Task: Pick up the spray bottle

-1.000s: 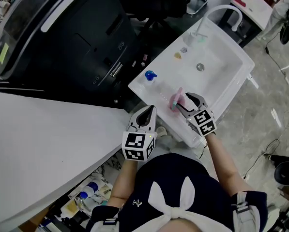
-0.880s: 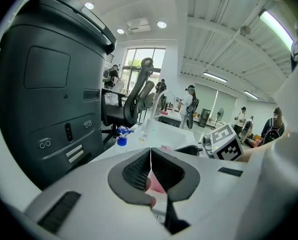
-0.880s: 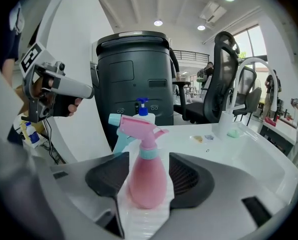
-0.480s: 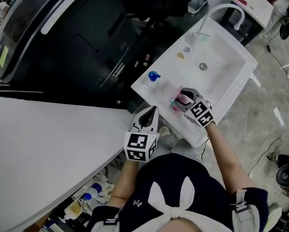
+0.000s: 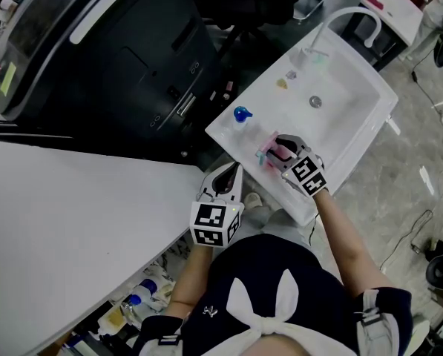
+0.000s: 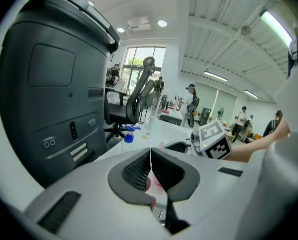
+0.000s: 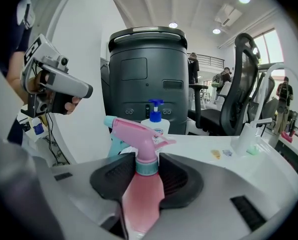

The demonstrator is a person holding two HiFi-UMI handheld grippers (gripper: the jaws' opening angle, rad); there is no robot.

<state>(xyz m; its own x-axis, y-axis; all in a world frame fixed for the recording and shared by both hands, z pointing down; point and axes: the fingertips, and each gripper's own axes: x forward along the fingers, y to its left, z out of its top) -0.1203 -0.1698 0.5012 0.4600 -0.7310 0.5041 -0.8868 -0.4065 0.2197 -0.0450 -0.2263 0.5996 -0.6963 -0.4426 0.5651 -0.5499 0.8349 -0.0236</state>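
Note:
A pink spray bottle [image 5: 268, 147] with a teal collar stands on the near left rim of the white sink unit [image 5: 340, 113]. My right gripper [image 5: 278, 148] reaches in from the bottle's right. Its jaws have just been closing with the bottle between them. In the right gripper view both pads [image 7: 177, 176] press on the bottle's neck [image 7: 147, 160] under the pink trigger head, so my right gripper [image 7: 148, 165] is shut on it. My left gripper [image 5: 228, 172] hangs shut and empty near the white table's edge, apart from the bottle; its jaws [image 6: 150, 160] meet in a thin line.
A blue-topped pump bottle [image 5: 240, 114] stands on the sink rim just beyond the spray bottle. A curved faucet [image 5: 349, 15] and small items sit at the sink's far end. A big black machine [image 5: 117, 58] stands at left, a white table [image 5: 73, 228] in front.
My right gripper has slid left round the spray bottle and its jaws have narrowed onto the neck. The left gripper has stayed where it was.

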